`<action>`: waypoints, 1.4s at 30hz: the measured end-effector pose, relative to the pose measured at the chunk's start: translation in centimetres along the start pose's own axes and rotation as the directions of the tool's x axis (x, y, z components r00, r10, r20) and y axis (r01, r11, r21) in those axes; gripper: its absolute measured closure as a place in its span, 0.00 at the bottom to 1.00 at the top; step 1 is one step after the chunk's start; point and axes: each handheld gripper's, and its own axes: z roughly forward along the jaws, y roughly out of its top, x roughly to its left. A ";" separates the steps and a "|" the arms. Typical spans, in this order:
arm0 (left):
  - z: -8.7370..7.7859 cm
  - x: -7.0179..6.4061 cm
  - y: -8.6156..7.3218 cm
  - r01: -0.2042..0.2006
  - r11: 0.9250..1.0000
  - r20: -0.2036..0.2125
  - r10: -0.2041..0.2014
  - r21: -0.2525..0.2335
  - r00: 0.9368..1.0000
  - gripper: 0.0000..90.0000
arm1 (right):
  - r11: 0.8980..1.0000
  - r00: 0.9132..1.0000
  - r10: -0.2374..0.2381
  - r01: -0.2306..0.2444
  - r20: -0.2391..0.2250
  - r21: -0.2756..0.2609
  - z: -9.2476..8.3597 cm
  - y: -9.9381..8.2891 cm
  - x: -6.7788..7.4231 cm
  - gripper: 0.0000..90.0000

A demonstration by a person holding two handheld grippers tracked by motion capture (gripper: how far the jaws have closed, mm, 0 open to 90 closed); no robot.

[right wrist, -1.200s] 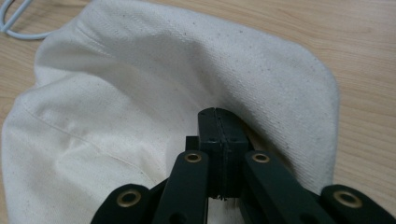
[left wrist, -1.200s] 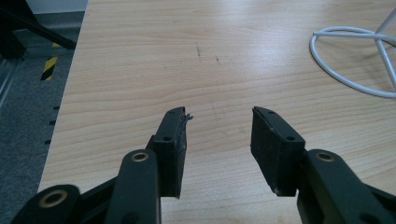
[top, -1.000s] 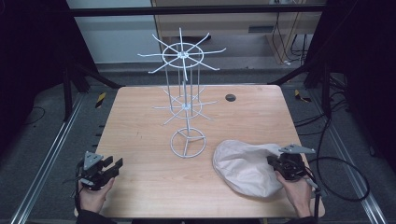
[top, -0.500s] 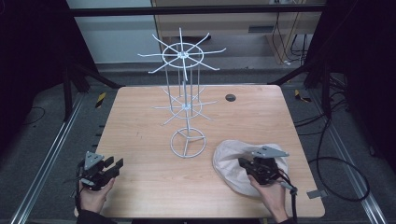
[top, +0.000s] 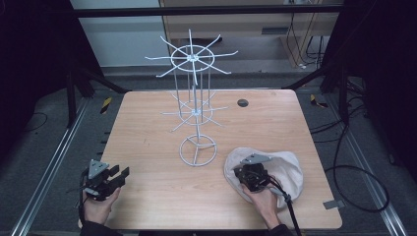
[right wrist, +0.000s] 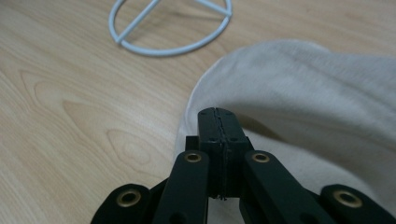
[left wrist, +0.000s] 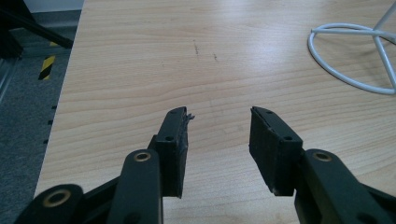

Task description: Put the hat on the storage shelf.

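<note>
right gripper (top: pixel 244 173) sits clenched over the cream cloth hat (top: pixel 285 167) at 5 o'clock on the table (top: pixel 147 123), can't tell if it pinches fabric. left gripper (top: pixel 118 176) at 7 o'clock, jaws released. wire rack (top: pixel 195 110) mid-table.

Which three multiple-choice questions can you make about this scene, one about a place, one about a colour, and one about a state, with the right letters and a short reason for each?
1. Where does the cream cloth lie on the table?
A. at the far left corner
B. near the front right, beside the ring base of the wire rack
C. hung on the rack's top arms

2. What colour is the wire rack?
A. white
B. red
C. black

3. How do the jaws of the left gripper stand?
A. shut on the cloth
B. shut on nothing
C. open, with bare table between them

Answers:
1 B: the high view shows the cloth right of the base, under the right gripper.
2 A: its wires look white in every view.
3 C: the left gripper view shows a wide gap.
</note>
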 end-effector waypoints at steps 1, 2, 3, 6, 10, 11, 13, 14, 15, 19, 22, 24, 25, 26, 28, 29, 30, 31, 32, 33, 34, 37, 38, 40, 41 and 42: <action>0.0 0.0 0.0 0.000 1.000 0.000 0.000 -0.001 1.000 0.63 | 1.000 1.000 0.002 -0.002 -0.004 0.011 0.1 -0.1 0.1 1.00; 0.0 0.0 0.0 0.000 1.000 0.000 0.000 -0.001 1.000 0.63 | 1.000 1.000 -0.015 0.015 0.001 0.022 0.1 -0.2 0.1 1.00; 0.0 0.0 0.0 -0.001 1.000 0.000 0.001 0.001 1.000 0.63 | 0.999 1.000 -0.012 0.012 0.000 0.030 0.0 -0.2 0.2 1.00; 0.0 0.0 0.0 -0.002 1.000 -0.001 0.002 0.006 1.000 0.63 | 0.998 1.000 -0.023 0.024 -0.012 0.053 -0.3 -0.4 0.3 1.00; 0.0 0.0 0.0 0.002 1.000 0.001 -0.002 0.001 1.000 0.63 | 0.998 0.999 -0.030 0.033 -0.037 0.062 -1.0 -1.0 0.6 1.00; 0.0 0.0 0.0 0.001 1.000 0.002 -0.001 0.001 1.000 0.63 | 0.997 0.998 -0.040 0.043 -0.038 0.068 -1.2 -1.2 0.6 1.00; 0.0 0.0 0.0 0.000 1.000 0.002 0.000 0.002 1.000 0.63 | 0.996 0.998 -0.045 0.048 -0.048 0.070 -1.4 -1.4 0.6 1.00; 0.0 0.0 0.0 0.000 1.000 0.003 0.000 0.002 1.000 0.63 | 0.995 0.997 -0.048 0.052 -0.053 0.080 -1.8 -1.7 0.7 1.00; 0.0 0.0 0.0 0.001 1.000 0.003 -0.001 0.001 1.000 0.63 | 0.995 0.997 -0.050 0.055 -0.059 0.082 -2.0 -1.9 0.8 1.00; 0.0 0.0 0.0 -0.002 1.000 0.003 0.002 0.008 1.000 0.62 | 0.996 0.996 -0.056 0.061 -0.071 0.066 -2.7 -2.2 0.9 1.00; -0.1 0.0 0.0 -0.002 1.000 0.004 0.002 0.006 1.000 0.62 | 0.998 0.996 -0.060 0.062 -0.069 0.023 -3.8 -2.1 0.8 1.00; 0.0 0.0 0.0 -0.002 1.000 0.004 0.002 0.008 1.000 0.62 | 0.999 0.997 -0.053 0.053 -0.064 -0.003 -4.7 -2.3 0.6 1.00; 0.0 0.0 -0.1 -0.003 1.000 0.005 0.003 0.009 1.000 0.62 | 0.999 0.997 -0.049 0.048 -0.056 -0.011 -5.3 -2.5 0.4 1.00; 0.0 -0.1 -0.1 -0.001 1.000 0.004 0.001 0.008 1.000 0.62 | 0.999 0.998 -0.046 0.045 -0.049 -0.021 -5.8 -2.8 0.1 1.00; 0.0 -0.1 -0.1 -0.004 1.000 0.002 0.004 0.009 1.000 0.62 | 0.999 0.999 -0.019 0.018 -0.034 -0.032 -6.8 -3.3 -0.6 1.00; 0.0 -0.2 -0.1 -0.003 1.000 0.002 0.003 0.009 1.000 0.62 | 0.999 1.000 -0.015 0.014 -0.022 -0.041 -7.3 -3.6 -1.0 1.00; 0.0 -0.2 -0.1 -0.004 1.000 0.002 0.004 0.009 1.000 0.63 | 0.999 1.000 -0.004 0.003 -0.017 -0.045 -7.7 -3.9 -1.4 1.00; 0.0 -0.2 -0.1 -0.007 1.000 0.001 0.007 0.013 1.000 0.63 | 0.999 1.000 0.010 -0.010 -0.007 -0.045 -8.0 -4.2 -1.8 1.00; 0.0 -0.2 -0.1 -0.007 1.000 0.001 0.007 0.014 1.000 0.63 | 0.999 1.000 0.022 -0.022 0.002 -0.044 -8.3 -4.5 -2.1 1.00; 0.0 -0.2 -0.1 -0.007 1.000 0.000 0.007 0.015 1.000 0.63 | 0.999 1.000 0.030 -0.030 0.010 -0.044 -8.6 -4.8 -2.5 1.00; 0.1 -0.2 -0.1 -0.006 1.000 0.001 0.006 0.016 1.000 0.63 | 0.998 0.999 0.043 -0.043 0.012 -0.041 -8.8 -5.1 -2.9 1.00; 0.1 -0.2 -0.1 -0.005 1.000 0.000 0.005 0.019 1.000 0.63 | 0.997 0.997 0.067 -0.066 0.039 -0.034 -9.5 -5.8 -3.8 1.00; 0.1 -0.2 -0.1 -0.005 1.000 -0.001 0.005 0.019 1.000 0.63 | 0.997 0.996 0.077 -0.076 0.044 -0.035 -9.8 -6.0 -4.0 1.00; 0.1 -0.2 -0.1 -0.006 1.000 -0.002 0.006 0.019 1.000 0.63 | 0.996 0.994 0.089 -0.087 0.059 -0.035 -10.3 -6.4 -4.5 1.00; 0.1 -0.2 -0.1 -0.005 1.000 -0.002 0.005 0.020 1.000 0.63 | 0.995 0.993 0.098 -0.096 0.067 -0.031 -10.4 -6.6 -4.7 1.00; 0.1 -0.1 -0.1 -0.007 1.000 -0.003 0.007 0.023 1.000 0.63 | 0.995 0.992 0.097 -0.095 0.077 -0.029 -10.5 -6.8 -5.0 1.00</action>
